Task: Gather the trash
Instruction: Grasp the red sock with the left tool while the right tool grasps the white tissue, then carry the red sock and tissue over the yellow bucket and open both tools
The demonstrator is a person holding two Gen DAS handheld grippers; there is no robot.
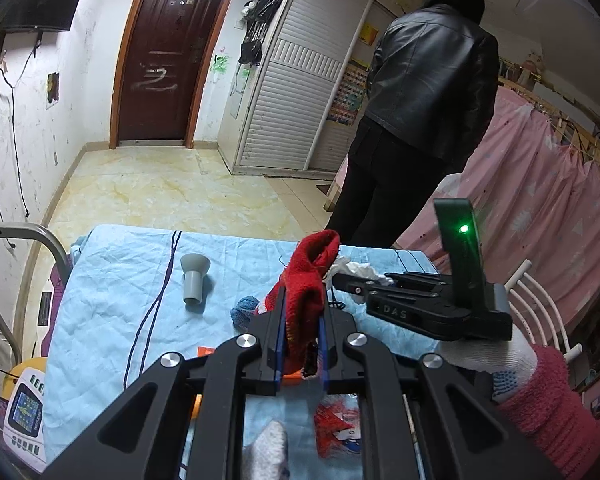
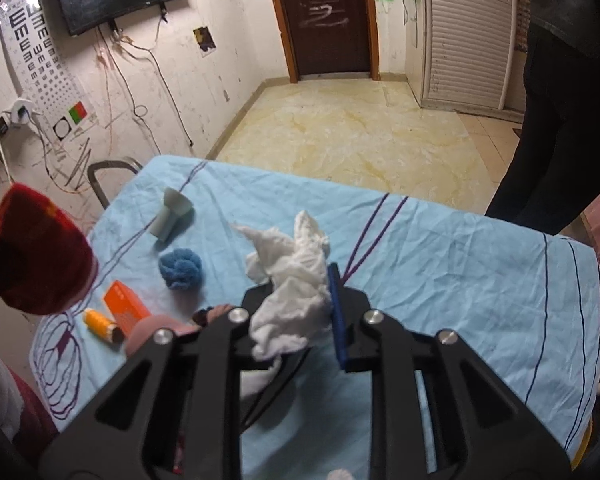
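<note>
- We are in the middle of the collecting step: both grippers are already carrying something, so we judge the pick-ups done and the drop-off still ahead.
- Our left gripper (image 1: 302,322) is clamping a red knitted cloth (image 1: 310,276); its jaws are nearly closed on the fabric, which is standing up between them and folding over ahead of the tips.
- Our right gripper (image 2: 298,300) is pinching a crumpled white tissue (image 2: 292,276); the jaws are only partly closed, the wad is filling the gap, and its loose ends are sticking out beyond the fingertips.
- In the left wrist view the right gripper is sitting just ahead and to the right of our left one, with the tissue at its tip close beside the red cloth.
- On the bench (image 2: 460,264), ahead and to the left of the right gripper, a blue yarn ball (image 2: 180,268), a pale funnel-shaped piece (image 2: 174,214), an orange box (image 2: 125,307) and an orange spool (image 2: 99,323) are lying untouched.
- No bin is showing in either view, so the next move is calling for carrying both loads to wherever the trash goes and opening the jaws there, keeping the light tissue from slipping out.
</note>
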